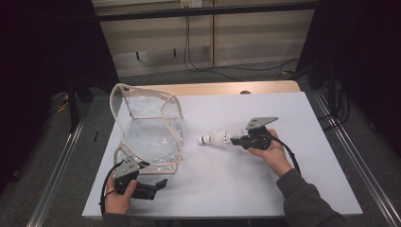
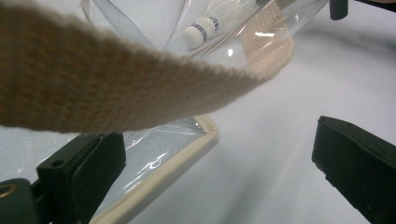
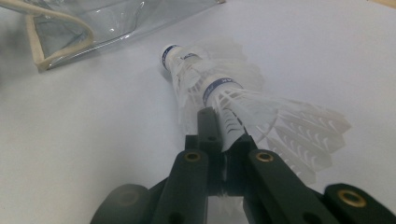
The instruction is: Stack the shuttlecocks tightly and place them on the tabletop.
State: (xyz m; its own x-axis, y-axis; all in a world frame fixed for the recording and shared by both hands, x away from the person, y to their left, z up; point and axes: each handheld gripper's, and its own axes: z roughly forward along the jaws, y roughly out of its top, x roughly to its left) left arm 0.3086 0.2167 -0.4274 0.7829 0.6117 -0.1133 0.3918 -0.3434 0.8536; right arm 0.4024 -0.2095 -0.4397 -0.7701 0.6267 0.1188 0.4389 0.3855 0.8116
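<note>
- The right gripper (image 1: 236,140) was clamped on the shuttlecocks (image 1: 216,138), corks pointing left toward the clear bag (image 1: 150,132)
- The left gripper (image 1: 158,185), jaws apart, sat just beside the bag's near edge, holding nothing

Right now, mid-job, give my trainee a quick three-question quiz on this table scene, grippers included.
1. True or false: the right gripper is shut on the shuttlecocks.
2. Multiple choice: where does the clear bag lie in the high view? A) left of the shuttlecocks B) right of them C) under them
3. Fill in: the left gripper has its jaws ____, with the bag's beige strap passing above them.

Key
1. True. Its jaws pinch the feather skirt of the nearer shuttlecock; two are nested together.
2. A. The bag rests on the white table, apart from the shuttlecocks.
3. Open. Nothing is pressed between the pads.
</note>
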